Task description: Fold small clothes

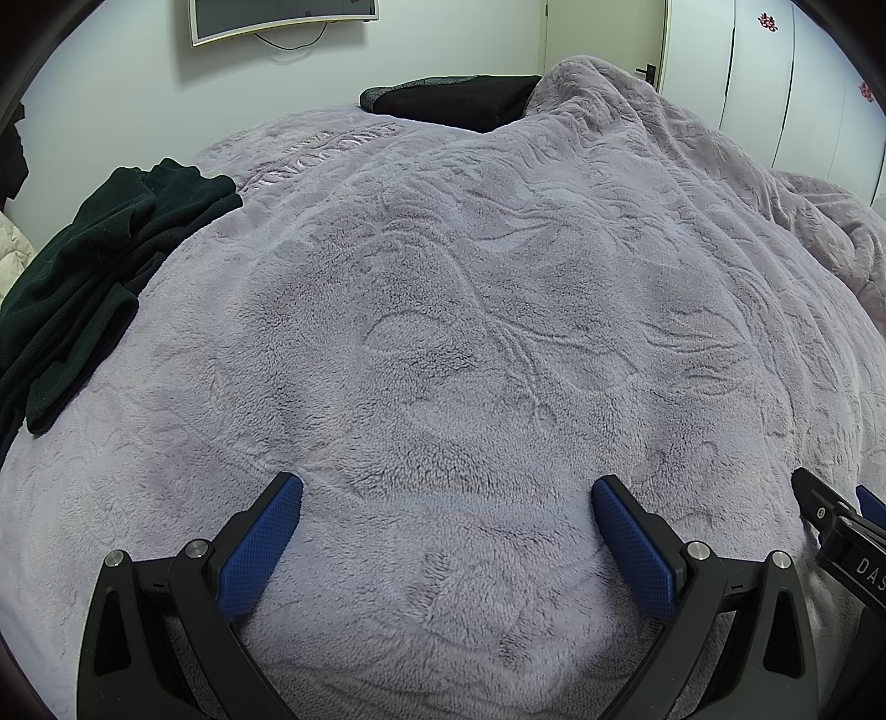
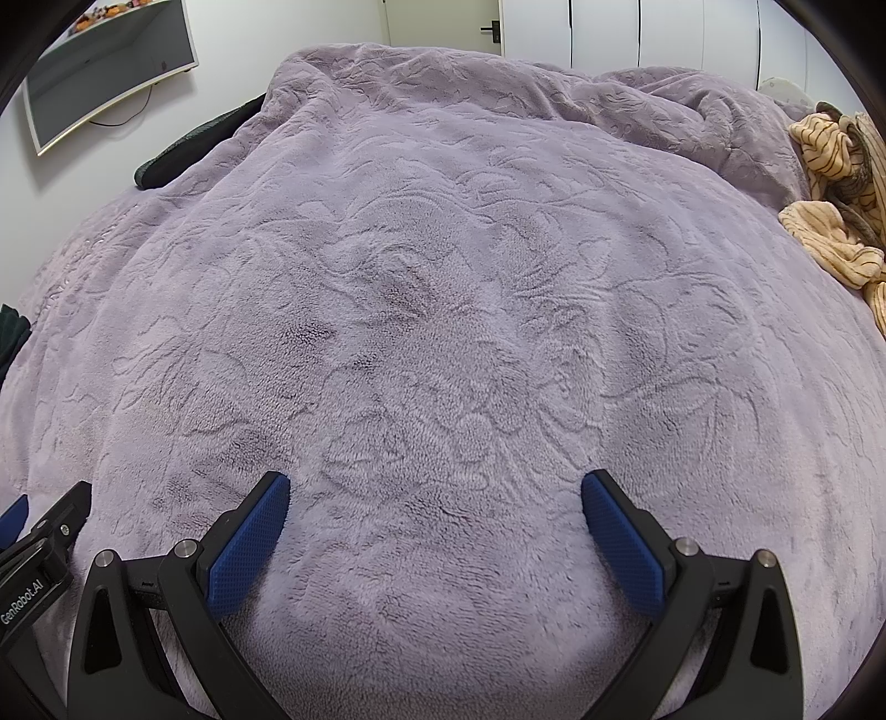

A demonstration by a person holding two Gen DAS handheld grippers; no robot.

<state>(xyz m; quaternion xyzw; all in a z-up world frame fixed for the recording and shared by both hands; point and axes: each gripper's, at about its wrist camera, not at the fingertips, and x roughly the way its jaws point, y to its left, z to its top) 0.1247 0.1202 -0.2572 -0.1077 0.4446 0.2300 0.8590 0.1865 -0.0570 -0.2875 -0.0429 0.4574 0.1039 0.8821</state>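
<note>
Because both the left hand-held gripper (image 1: 446,490) and right hand-held gripper (image 2: 434,487) hover wide apart and empty over the plush blanket (image 1: 443,310), a low grasp may snag its pile. The dark garment (image 1: 94,266) lies far left, the striped garment (image 2: 836,205) far right. No containers visible.

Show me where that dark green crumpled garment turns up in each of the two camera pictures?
Left wrist view: the dark green garment lies bunched at the far left edge on the purple blanket.
Right wrist view: only a sliver shows at the left edge.
Shared landmark: the wall screen, upper left in both.
</note>
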